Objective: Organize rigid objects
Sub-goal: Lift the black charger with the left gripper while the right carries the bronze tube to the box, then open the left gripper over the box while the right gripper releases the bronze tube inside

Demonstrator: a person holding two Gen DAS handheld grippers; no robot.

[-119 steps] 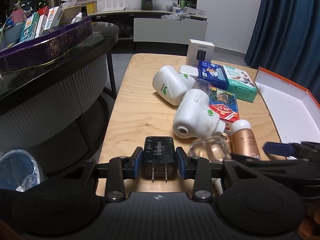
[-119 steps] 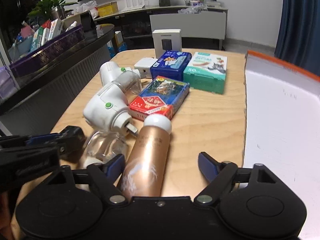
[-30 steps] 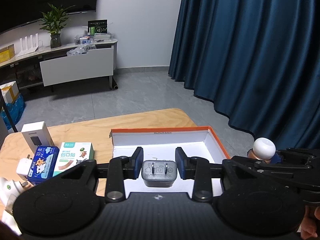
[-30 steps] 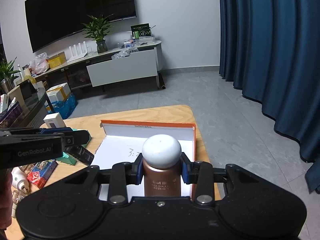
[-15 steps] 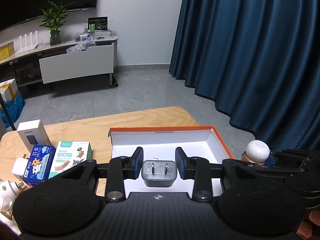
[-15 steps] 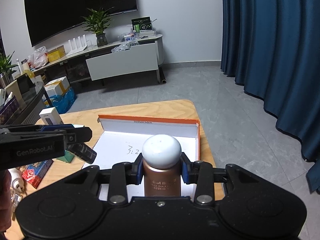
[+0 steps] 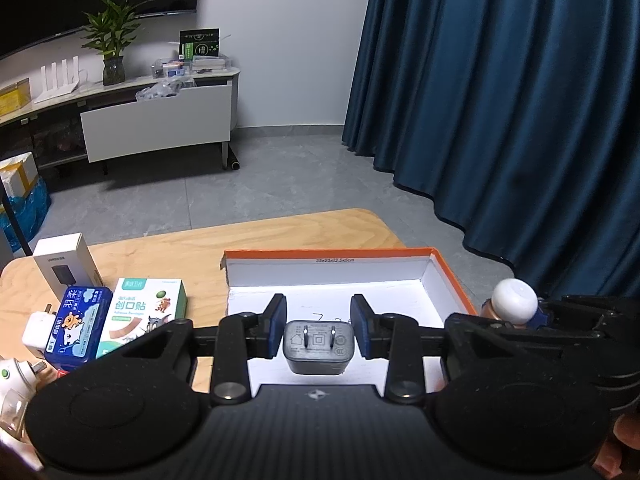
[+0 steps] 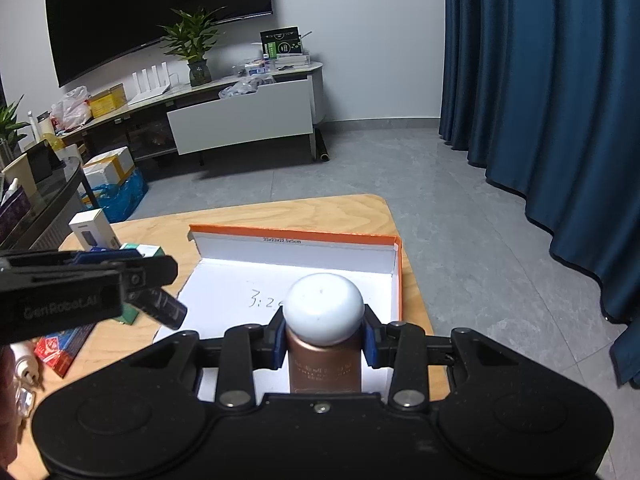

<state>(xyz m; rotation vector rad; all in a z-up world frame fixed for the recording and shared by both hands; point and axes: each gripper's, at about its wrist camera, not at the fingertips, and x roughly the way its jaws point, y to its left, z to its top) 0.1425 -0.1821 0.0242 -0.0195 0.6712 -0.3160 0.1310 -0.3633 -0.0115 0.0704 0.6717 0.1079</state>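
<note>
A white box with orange rim [image 7: 448,268] [image 8: 394,258] lies open on the wooden table. My left gripper [image 7: 318,328] is over the box, and the black plug charger [image 7: 319,347] sits between its blue pads with a small gap on each side. The charger also shows in the right wrist view [image 8: 160,306]. My right gripper [image 8: 324,340] is shut on the bronze bottle with a white cap [image 8: 324,332], held over the box's near right part. The bottle shows at the right of the left wrist view [image 7: 512,307].
Left of the box lie a green plaster box [image 7: 144,312], a blue tin [image 7: 78,330], a white carton [image 7: 64,266], a white adapter [image 7: 36,328], white plug-in devices [image 7: 12,376] and a red card pack [image 8: 60,346]. The table's far edge and grey floor lie beyond.
In the last half second my left gripper's pads have parted from the charger. Both grippers have sunk slightly toward the box. Four seconds ago both were at the object pile.
</note>
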